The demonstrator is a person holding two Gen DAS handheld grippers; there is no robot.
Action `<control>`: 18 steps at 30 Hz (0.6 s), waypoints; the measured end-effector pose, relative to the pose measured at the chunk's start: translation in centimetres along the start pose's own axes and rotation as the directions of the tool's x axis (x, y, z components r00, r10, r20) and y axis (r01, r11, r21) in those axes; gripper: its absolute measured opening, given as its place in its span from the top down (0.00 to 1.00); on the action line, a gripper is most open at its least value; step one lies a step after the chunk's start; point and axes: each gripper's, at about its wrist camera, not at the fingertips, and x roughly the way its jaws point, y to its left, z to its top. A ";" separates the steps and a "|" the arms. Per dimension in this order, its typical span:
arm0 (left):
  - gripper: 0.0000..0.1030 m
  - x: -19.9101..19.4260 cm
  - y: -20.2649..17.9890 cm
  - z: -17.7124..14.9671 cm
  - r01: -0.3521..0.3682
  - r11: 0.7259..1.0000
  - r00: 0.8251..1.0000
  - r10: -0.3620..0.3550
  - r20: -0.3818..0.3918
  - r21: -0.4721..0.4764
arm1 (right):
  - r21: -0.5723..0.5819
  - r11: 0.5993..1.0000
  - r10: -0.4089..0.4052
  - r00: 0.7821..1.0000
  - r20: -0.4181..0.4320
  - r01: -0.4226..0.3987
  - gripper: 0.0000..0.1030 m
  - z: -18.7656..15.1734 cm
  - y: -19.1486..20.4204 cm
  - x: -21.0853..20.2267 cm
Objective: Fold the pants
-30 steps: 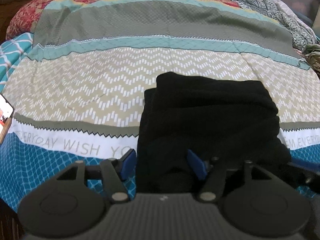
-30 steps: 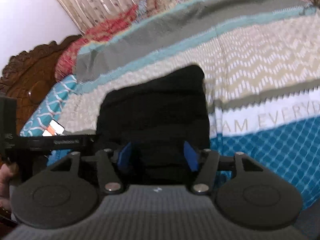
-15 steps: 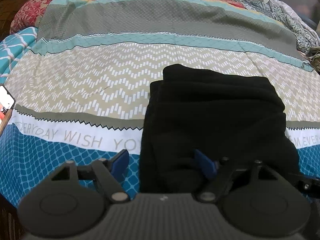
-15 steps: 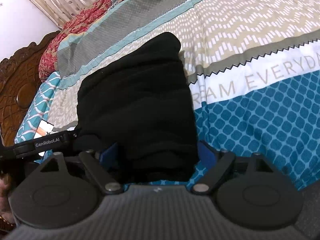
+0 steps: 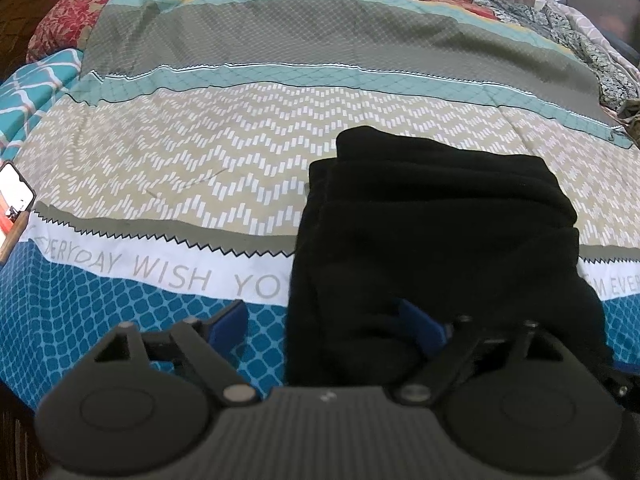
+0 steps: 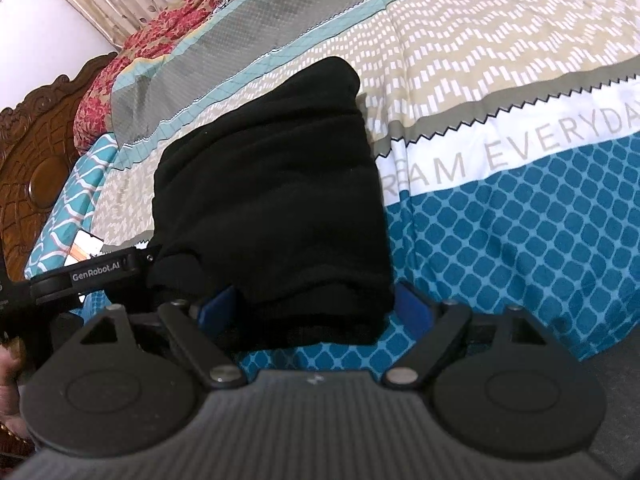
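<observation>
On the patterned bedspread [image 5: 168,168] the folded black pants [image 5: 432,232] lay near its front edge. My left gripper [image 5: 326,320] had just been widening, right gripper [image 6: 316,298] spread; neither pinched the cloth between them.

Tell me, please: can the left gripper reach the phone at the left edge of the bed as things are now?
Probably yes. The left gripper stands open, its jaws just widened, gripping nothing. Only bare bedspread lies between it and the phone; the black pants are on the other side.

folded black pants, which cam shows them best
The right wrist view: the folded black pants show nearly whole, near edge to far fold. In the left wrist view the pants have their near edge hidden behind the gripper body.
</observation>
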 end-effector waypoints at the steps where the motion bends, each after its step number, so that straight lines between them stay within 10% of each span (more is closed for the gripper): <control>1: 0.13 0.0 0.0 0.0 -0.004 1.000 1.000 0.004 0.000 0.000 | -0.014 1.000 -0.009 1.000 0.011 0.009 0.15 -0.1 0.3 -0.2; 18: 0.01 -2.8 4.1 -1.0 0.140 0.986 0.989 -0.134 0.067 -0.092 | -0.042 0.999 0.039 0.995 0.095 -0.035 0.11 -0.2 1.1 -0.8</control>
